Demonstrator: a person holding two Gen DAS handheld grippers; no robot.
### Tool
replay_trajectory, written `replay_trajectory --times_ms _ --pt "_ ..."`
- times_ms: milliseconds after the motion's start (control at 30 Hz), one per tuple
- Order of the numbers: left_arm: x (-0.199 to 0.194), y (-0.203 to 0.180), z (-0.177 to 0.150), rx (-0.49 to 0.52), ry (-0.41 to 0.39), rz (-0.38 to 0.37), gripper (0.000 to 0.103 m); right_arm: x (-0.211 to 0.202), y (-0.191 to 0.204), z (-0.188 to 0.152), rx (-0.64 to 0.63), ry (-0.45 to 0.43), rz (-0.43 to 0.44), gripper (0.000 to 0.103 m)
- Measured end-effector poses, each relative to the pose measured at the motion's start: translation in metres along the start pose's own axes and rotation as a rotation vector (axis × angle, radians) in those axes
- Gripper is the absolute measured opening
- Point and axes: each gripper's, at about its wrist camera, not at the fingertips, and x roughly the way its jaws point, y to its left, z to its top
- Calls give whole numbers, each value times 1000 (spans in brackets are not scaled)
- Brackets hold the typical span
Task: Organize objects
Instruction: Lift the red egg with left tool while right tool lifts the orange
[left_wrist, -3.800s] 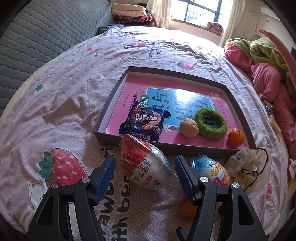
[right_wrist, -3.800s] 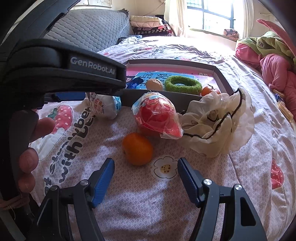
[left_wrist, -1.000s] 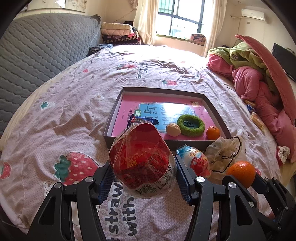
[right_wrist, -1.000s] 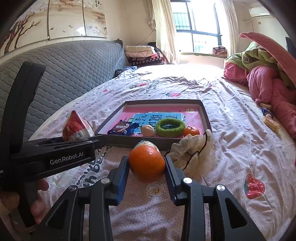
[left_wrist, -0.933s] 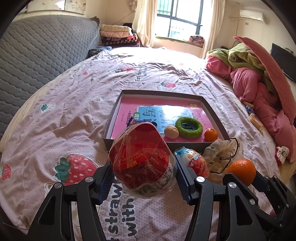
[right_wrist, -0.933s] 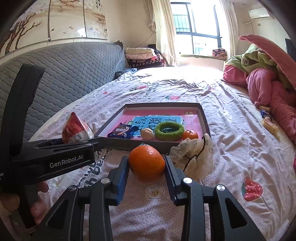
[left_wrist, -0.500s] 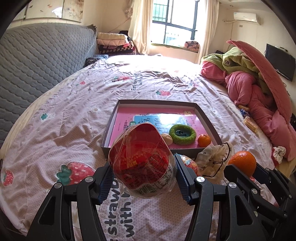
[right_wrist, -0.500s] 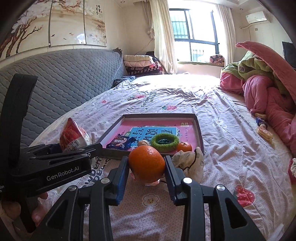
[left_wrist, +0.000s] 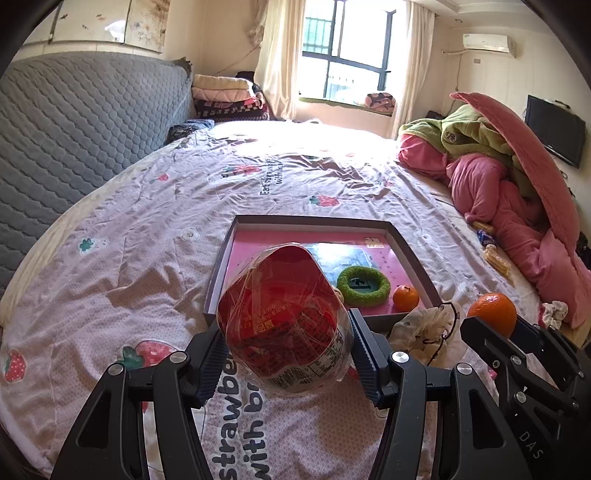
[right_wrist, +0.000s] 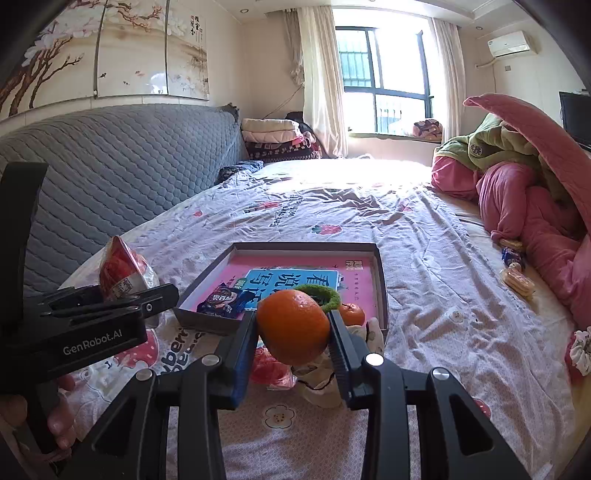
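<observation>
Already loaded: left claw (left_wrist: 286, 356) clamping red packet (left_wrist: 284, 321), right claw (right_wrist: 291, 338) clamping orange (right_wrist: 293, 321); tray (right_wrist: 382, 280) straight ahead, farther, nearer left claw.

Left claw (left_wrist: 284, 354) and right claw (right_wrist: 293, 332), both clamped, tilted downward

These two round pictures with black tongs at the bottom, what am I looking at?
Each picture comes from a camera riding on a hand-held claw; a person holds one in each hand. No robot arm is involved. The left claw grips a red wrapped snack. The right claw grips an orange. Ahead on the bed lies a shallow box already holding a green ring, a small orange and a blue snack packet.
</observation>
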Motion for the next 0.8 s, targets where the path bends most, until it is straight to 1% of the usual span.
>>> replay_trajectory --times_ms 300,400,567,800 --pt "29 1 -2 -5 27 -3 63 17 -12 10 -5 -10 -13 38" --pt "38 3 0 -12 35 -9 63 25 -19 15 -7 -13 -34 38" --pt "51 7 2 -25 49 -6 63 38 -32 20 12 -2 -37 38" --pt "68 9 3 -26 69 -9 63 57 -45 18 35 27 -36 38"
